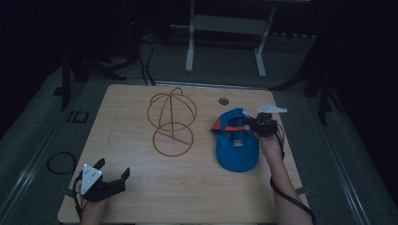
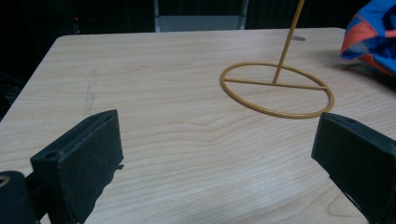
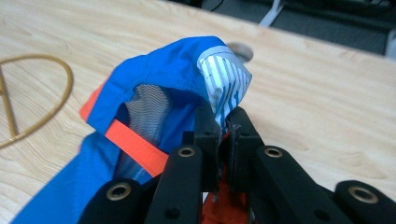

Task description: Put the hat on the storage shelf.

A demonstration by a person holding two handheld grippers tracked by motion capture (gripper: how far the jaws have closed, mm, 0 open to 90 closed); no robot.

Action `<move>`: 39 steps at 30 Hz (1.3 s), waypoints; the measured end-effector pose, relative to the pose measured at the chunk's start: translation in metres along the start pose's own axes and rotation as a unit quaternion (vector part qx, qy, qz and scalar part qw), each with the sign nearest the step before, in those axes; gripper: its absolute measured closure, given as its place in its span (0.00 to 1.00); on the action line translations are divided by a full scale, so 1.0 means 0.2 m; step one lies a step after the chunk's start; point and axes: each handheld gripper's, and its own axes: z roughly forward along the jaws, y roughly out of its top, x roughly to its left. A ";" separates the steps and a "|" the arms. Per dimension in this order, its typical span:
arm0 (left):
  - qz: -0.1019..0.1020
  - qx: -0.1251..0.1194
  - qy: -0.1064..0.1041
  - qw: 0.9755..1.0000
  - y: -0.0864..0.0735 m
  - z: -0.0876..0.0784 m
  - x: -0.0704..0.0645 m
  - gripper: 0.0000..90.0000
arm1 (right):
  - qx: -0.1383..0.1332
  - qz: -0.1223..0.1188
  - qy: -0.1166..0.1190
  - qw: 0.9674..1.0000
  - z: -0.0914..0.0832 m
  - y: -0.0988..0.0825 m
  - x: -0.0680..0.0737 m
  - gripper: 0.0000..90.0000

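A blue cap (image 1: pixel 237 143) with orange trim lies on the right of the wooden table, its brim toward me. My right gripper (image 1: pixel 256 124) is shut on the cap's back rim and holds that edge raised. In the right gripper view the jaws pinch the blue cap (image 3: pixel 173 74) at its striped inner band, right gripper (image 3: pixel 223 122). A yellow wire hat stand (image 1: pixel 172 121) stands upright mid-table, left of the cap. My left gripper (image 1: pixel 112 168) rests at the front left corner, open and empty; in its own view the left gripper (image 2: pixel 215 144) faces the yellow wire hat stand (image 2: pixel 277 88) base ring.
The light wooden table (image 1: pixel 141 187) has a small round grommet hole (image 1: pixel 224 101) near its far edge. Beyond the table stands a white metal frame (image 1: pixel 225 37) on a dark floor. Cables trail from both grippers toward me.
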 end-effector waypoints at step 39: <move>0.024 -0.019 -0.129 0.991 0.53 -0.05 -0.30 0.03 | -0.164 -0.059 0.034 0.984 -0.67 0.24 0.24 0.94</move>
